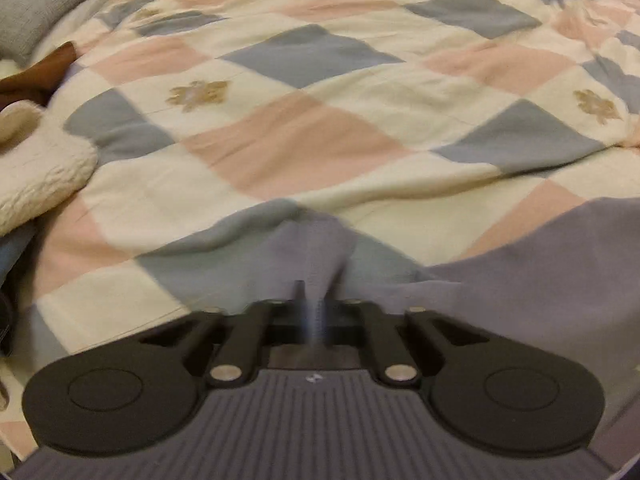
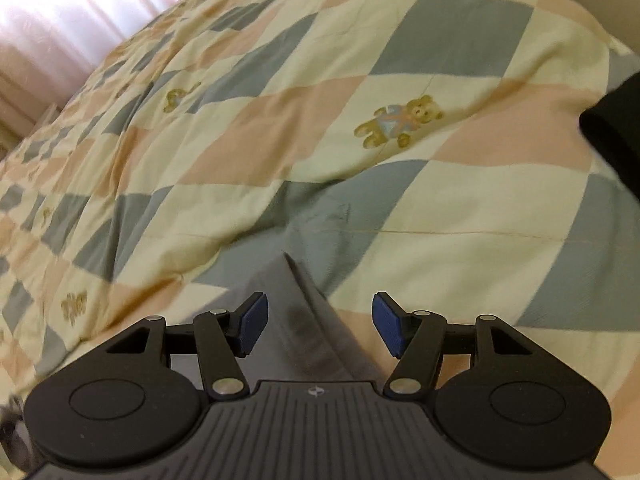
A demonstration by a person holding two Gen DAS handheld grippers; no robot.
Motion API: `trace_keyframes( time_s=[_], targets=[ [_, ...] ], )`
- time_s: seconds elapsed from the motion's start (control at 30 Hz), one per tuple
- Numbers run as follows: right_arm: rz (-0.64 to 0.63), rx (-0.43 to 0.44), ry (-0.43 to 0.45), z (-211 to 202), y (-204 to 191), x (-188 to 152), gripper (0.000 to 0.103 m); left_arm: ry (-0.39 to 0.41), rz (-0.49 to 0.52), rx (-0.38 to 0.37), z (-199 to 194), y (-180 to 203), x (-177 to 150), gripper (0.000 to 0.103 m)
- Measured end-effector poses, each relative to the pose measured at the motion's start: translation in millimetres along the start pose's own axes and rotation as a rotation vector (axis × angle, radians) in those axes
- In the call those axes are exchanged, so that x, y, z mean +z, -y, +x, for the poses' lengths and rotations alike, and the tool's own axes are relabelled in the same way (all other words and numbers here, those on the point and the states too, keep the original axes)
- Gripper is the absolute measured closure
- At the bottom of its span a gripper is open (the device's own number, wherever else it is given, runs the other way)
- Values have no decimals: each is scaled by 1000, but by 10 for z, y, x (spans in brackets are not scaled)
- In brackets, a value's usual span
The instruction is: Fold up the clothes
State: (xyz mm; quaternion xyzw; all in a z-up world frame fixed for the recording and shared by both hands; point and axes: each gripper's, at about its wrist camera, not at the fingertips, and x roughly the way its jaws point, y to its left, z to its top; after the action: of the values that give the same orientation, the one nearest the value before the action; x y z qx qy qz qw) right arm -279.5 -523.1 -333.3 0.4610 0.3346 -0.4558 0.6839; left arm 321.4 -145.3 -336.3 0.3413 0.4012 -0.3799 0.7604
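The left tool is clamped tight on a fold of a lavender-grey garment, which spreads over the checked quilt on the bed. The right tool stands wide open, its blue pads either side of a raised grey fold, not touching it. A cream fleecy cloth lies at the quilt's left edge.

Checkered quilt — lavender garment, cream fleece on it.
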Motion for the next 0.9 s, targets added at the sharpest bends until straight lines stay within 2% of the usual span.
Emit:
trace_keyframes(
  time_s=[0.07,0.13,0.17,0.2,0.23,0.3,0.33,0.4,0.47,0.5,0.53,0.57,0.63,0.73,0.8,0.9],
  targets=[
    [19,5,-1,18,-17,-22,42,86,-101,34,-254,-274,-206,100],
    [32,2,-1,21,-22,-57,42,138,-238,106,-499,-666,-497,100],
    [36,-2,-4,34,-23,-78,42,130,-316,150,-561,-897,-688,93],
    [38,-7,-8,58,-35,-101,42,80,-379,196,-533,-1099,-878,87],
    [41,-11,-19,83,-39,-128,42,-4,-426,223,-430,-1262,-1044,71],
    [46,-17,-37,128,-59,-166,42,-169,-482,260,-192,-1488,-1333,73],
    [40,-17,-45,143,-77,-170,42,-202,-485,267,-151,-1528,-1409,74],
    [6,-26,-54,138,-133,-164,42,-192,-475,267,-195,-1521,-1434,74],
    [-35,-36,-50,116,-188,-118,40,-103,-466,197,-336,-1463,-1305,70],
    [-50,-41,-46,106,-211,-91,38,-64,-449,158,-392,-1418,-1215,69],
    [-65,-45,-42,95,-233,-65,35,-42,-394,130,-394,-1345,-1089,63],
    [-68,-46,-36,89,-248,-36,35,-21,-337,105,-389,-1271,-965,56],
    [-77,-33,-30,87,-281,9,35,-5,-190,70,-288,-1109,-737,53],
    [-124,-14,-44,123,-338,49,34,-50,71,25,-59,-814,-556,48],
    [-160,-14,-66,156,-351,82,34,-110,254,-1,107,-665,-614,47],
    [-277,-6,-82,150,-417,141,34,-165,427,-31,276,-540,-683,48]
  ],
)
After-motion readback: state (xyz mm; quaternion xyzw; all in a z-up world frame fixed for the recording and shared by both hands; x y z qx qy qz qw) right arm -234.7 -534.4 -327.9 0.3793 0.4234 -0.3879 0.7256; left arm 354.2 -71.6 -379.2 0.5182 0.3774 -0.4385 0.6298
